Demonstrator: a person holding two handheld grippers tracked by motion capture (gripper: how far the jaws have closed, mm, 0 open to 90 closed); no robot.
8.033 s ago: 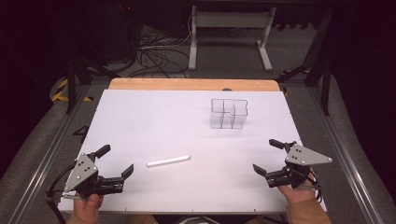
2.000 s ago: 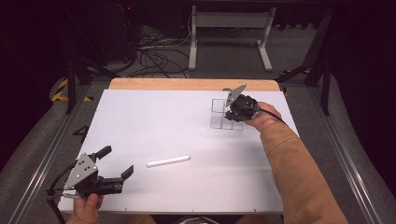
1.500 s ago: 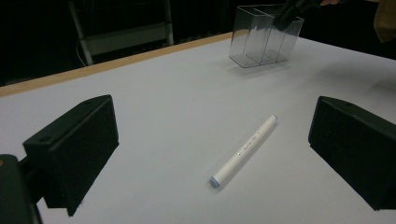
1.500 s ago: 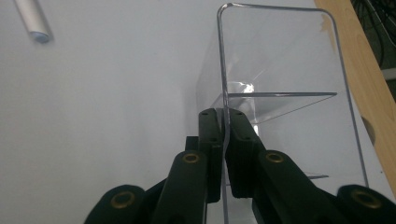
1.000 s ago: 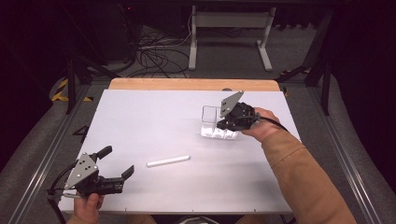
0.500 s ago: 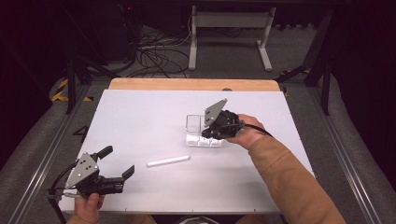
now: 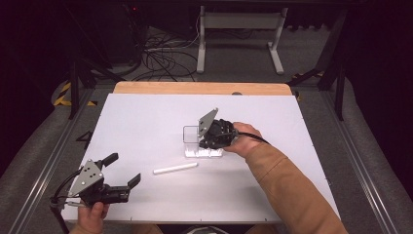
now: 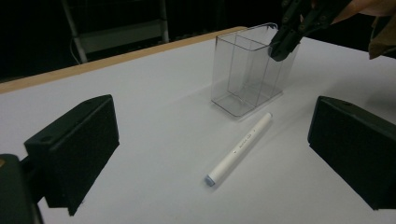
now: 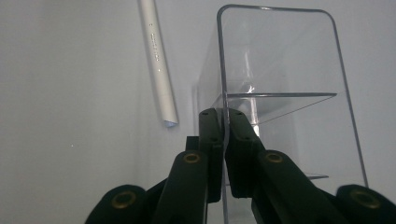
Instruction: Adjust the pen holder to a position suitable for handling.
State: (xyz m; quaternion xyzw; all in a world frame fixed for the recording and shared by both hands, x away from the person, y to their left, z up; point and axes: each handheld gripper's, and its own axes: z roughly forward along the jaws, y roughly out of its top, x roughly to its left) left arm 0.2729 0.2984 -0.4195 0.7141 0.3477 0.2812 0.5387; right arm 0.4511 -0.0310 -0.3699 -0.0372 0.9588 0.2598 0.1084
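A clear plastic organizer box (image 7: 195,141) with inner dividers stands near the middle of the white table. My right gripper (image 7: 210,139) is shut on its wall; in the right gripper view the jaws pinch the clear wall (image 9: 223,140) of the box (image 9: 280,93). A white marker pen (image 7: 175,168) lies on the table just in front of the box, also seen as the pen (image 8: 240,147) and the pen (image 9: 158,60). My left gripper (image 7: 122,178) rests open at the near left edge, apart from the pen. The box (image 8: 250,70) shows beyond it, with the right gripper (image 8: 287,42) on its rim.
The white table (image 7: 146,117) has a wooden strip (image 7: 195,87) along its far edge. Beyond it lie cables and a metal stand (image 7: 238,29) on the floor. A sleeved forearm (image 7: 287,185) crosses the right half of the table.
My right gripper went to the box at the far right, shut on its wall and has dragged it left and nearer, close to the pen. The left gripper has stayed put.
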